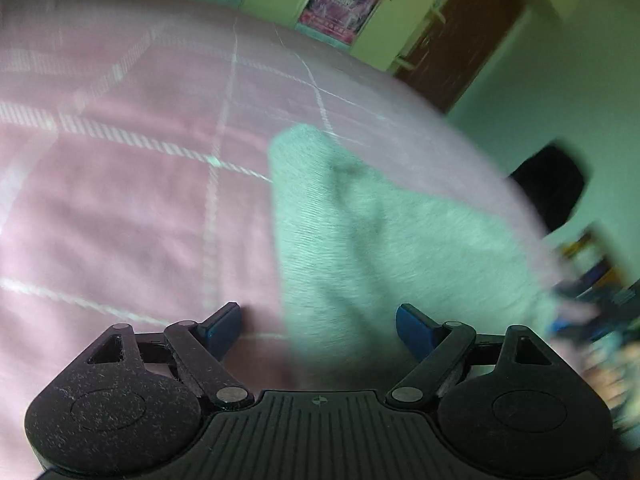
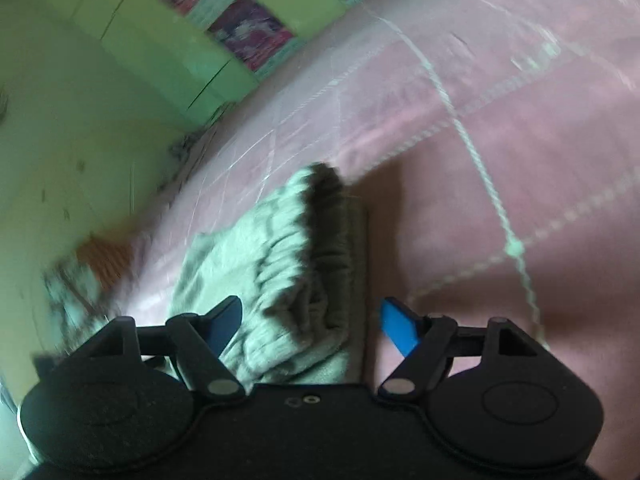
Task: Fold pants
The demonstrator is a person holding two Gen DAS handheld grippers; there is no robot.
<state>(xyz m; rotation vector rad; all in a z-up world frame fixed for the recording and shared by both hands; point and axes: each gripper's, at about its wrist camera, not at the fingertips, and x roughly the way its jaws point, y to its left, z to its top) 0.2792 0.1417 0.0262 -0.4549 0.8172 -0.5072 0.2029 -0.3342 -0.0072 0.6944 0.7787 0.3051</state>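
Note:
Pale grey-green pants (image 1: pixel 360 220) lie on a pink bedspread (image 1: pixel 120 200). In the left wrist view a flat leg part stretches away from the gripper toward the bed's far side. My left gripper (image 1: pixel 319 328) hovers over its near end, jaws wide apart, pads clear of the cloth. In the right wrist view the gathered elastic waistband (image 2: pixel 304 248) lies bunched and folded over. My right gripper (image 2: pixel 312 326) stands open above it, the cloth lying between its blue fingertips (image 2: pixel 398 328) without being pinched.
The pink bedspread (image 2: pixel 520 140) with white stitched lines stretches to the right. Green walls with posters (image 1: pixel 340 4) and a brown door (image 1: pixel 460 40) stand beyond the bed. A dark object (image 1: pixel 552 184) and cluttered items (image 1: pixel 600 280) sit past the bed's right edge.

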